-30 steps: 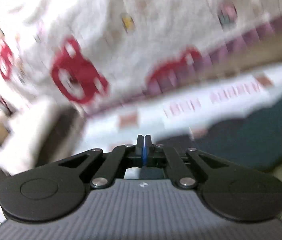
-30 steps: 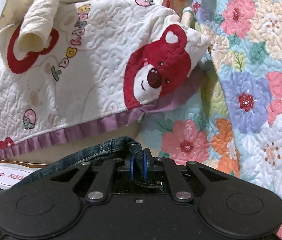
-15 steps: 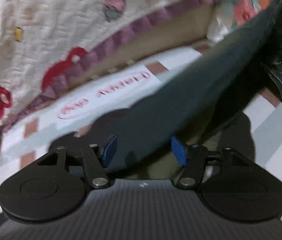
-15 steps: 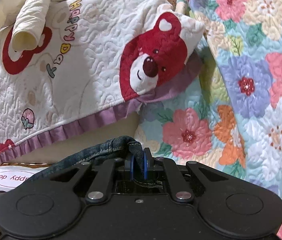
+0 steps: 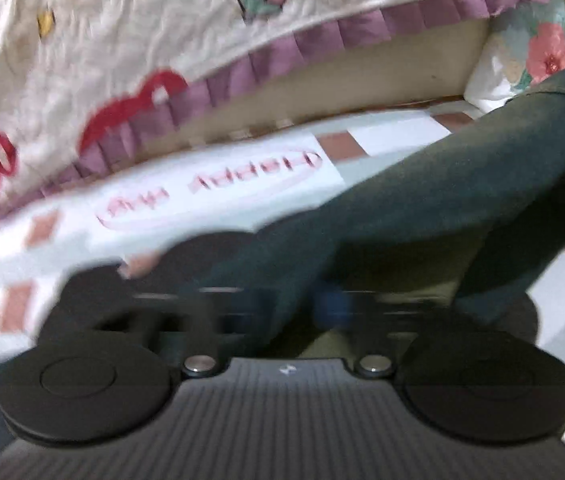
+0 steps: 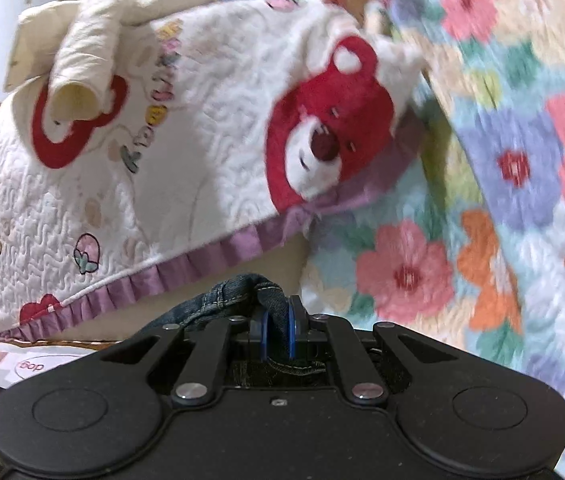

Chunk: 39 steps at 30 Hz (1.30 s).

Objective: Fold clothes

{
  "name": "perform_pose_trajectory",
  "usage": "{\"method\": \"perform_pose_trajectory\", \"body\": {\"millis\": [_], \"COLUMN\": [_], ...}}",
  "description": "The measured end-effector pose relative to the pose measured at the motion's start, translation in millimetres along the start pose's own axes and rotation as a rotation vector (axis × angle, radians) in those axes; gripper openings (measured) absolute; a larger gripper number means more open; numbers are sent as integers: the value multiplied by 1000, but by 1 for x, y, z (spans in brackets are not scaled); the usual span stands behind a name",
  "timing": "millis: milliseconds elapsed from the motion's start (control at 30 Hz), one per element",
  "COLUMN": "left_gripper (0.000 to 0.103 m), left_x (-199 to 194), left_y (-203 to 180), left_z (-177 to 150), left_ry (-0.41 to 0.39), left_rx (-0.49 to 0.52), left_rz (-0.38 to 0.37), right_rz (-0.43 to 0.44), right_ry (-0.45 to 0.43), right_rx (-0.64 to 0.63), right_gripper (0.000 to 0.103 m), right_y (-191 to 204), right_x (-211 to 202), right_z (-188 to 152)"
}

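Note:
Dark blue jeans [image 5: 462, 184] stretch from the upper right down to the left gripper [image 5: 282, 312] in the left wrist view. Its fingers straddle the denim, but motion blur hides how far apart they stand; one blue pad [image 5: 330, 306] shows. In the right wrist view the right gripper [image 6: 278, 336] is shut on a bunched, stitched edge of the jeans [image 6: 238, 292], held up in front of the bedding.
A white quilt with red bears and a purple ruffle [image 6: 202, 184] hangs behind. A floral quilt [image 6: 502, 200] fills the right. A white checked sheet with pink lettering [image 5: 210, 196] lies under the jeans. A cream rolled cloth [image 6: 86, 60] sits on top of the bear quilt.
The left gripper swung from the quilt to the jeans, opened, and now has denim between its narrowing fingers. The right gripper kept its hold and shifted slightly.

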<state>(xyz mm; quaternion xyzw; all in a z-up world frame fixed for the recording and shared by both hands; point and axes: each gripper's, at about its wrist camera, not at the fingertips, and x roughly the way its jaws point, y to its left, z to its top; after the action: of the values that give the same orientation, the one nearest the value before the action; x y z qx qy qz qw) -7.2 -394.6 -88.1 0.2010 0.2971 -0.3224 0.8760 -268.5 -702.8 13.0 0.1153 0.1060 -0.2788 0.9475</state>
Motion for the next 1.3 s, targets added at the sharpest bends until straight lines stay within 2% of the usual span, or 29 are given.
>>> {"method": "perform_pose_trajectory", "body": {"millis": [100, 167, 233, 300, 400, 600, 833, 1100, 1233, 1300], "left_gripper": [4, 4, 4, 4, 4, 4, 4, 4, 4, 4], "left_x": [-23, -47, -74, -91, -116, -176, -239, -262, -257, -247], "left_y": [-2, -4, -1, 7, 22, 46, 44, 42, 31, 24], "left_z": [15, 27, 37, 44, 50, 73, 103, 101, 84, 77], "left_ry": [-49, -91, -147, -166, -187, -287, -411, -396, -358, -309], "left_rx": [64, 104, 113, 73, 25, -19, 53, 45, 99, 146], "left_rz": [72, 105, 106, 97, 87, 70, 84, 23, 22, 15], "right_rz": [6, 18, 35, 54, 74, 115, 142, 136, 94, 84], "right_ry": [-34, -24, -13, -11, -38, -92, -129, -130, -76, -55], "right_rx": [-22, -27, -11, 4, 23, 63, 76, 120, 91, 116], "right_gripper": [9, 9, 9, 9, 9, 9, 9, 9, 9, 9], "right_y": [10, 14, 14, 12, 10, 4, 1, -7, -9, -14], "right_x": [-8, -14, -22, -32, -58, -110, -170, -229, -231, -228], "right_z": [6, 13, 21, 30, 46, 77, 106, 117, 96, 84]}}
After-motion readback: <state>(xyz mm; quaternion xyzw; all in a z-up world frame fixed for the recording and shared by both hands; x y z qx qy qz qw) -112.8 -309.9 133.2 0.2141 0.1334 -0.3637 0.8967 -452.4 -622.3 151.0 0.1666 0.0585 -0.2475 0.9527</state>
